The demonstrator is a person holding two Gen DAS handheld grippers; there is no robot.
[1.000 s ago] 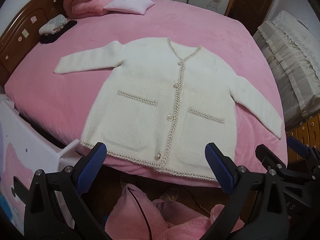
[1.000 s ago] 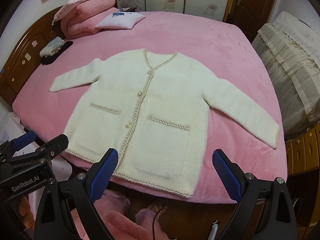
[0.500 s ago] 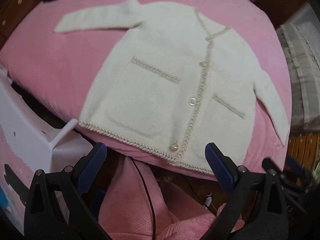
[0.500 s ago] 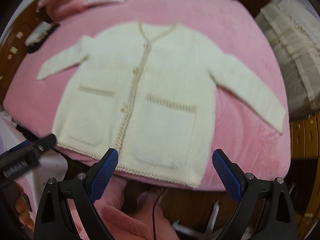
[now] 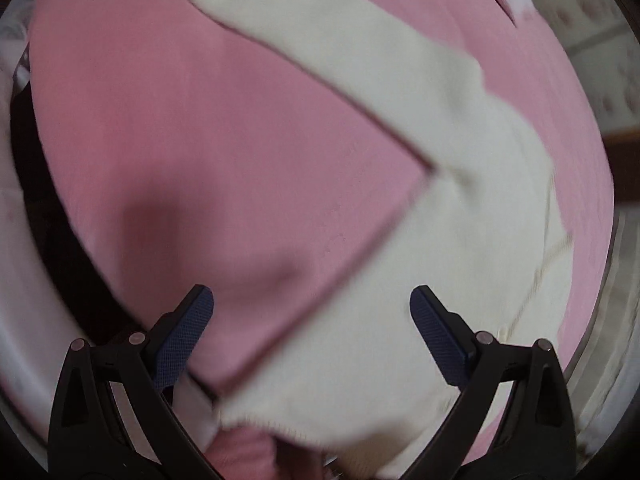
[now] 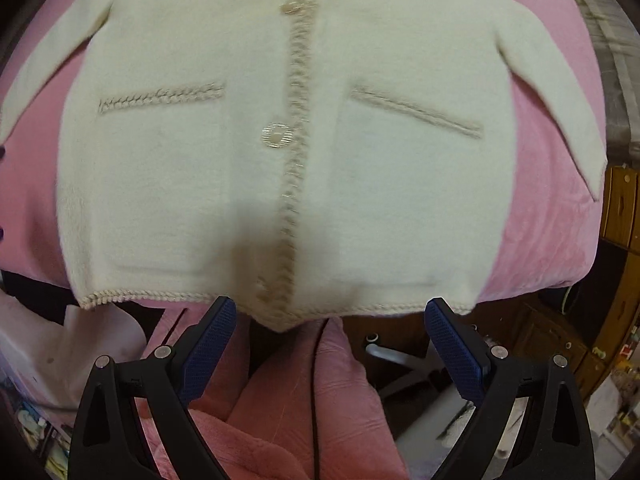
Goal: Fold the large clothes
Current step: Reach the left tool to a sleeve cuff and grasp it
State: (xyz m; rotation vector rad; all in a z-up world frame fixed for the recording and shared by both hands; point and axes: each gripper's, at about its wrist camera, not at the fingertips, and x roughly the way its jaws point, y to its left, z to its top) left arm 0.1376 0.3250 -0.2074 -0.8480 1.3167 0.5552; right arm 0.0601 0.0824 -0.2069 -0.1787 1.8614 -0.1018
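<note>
A cream knitted cardigan (image 6: 280, 152) with braided trim, two pockets and round buttons lies flat and buttoned on a pink bed (image 6: 552, 216). My right gripper (image 6: 326, 316) is open and empty, just below the hem's middle by the lowest button. In the left wrist view the cardigan's left side and hem corner (image 5: 360, 360) are close, with its left sleeve (image 5: 328, 44) stretched away over the pink bed (image 5: 200, 140). My left gripper (image 5: 312, 308) is open and empty, hovering over the cardigan's left side edge near the hem corner.
Pink bedding (image 6: 304, 408) is heaped on the floor under the bed's foot, with a dark cable across it. A white plastic item (image 6: 60, 344) stands at the lower left. Wooden drawers (image 6: 624, 208) and a chair base (image 6: 400, 356) are at the right.
Both grippers have moved down and closer to the cardigan. The left has swung left over the hem corner and sleeve; the right has closed in on the hem's middle. Both stay open.
</note>
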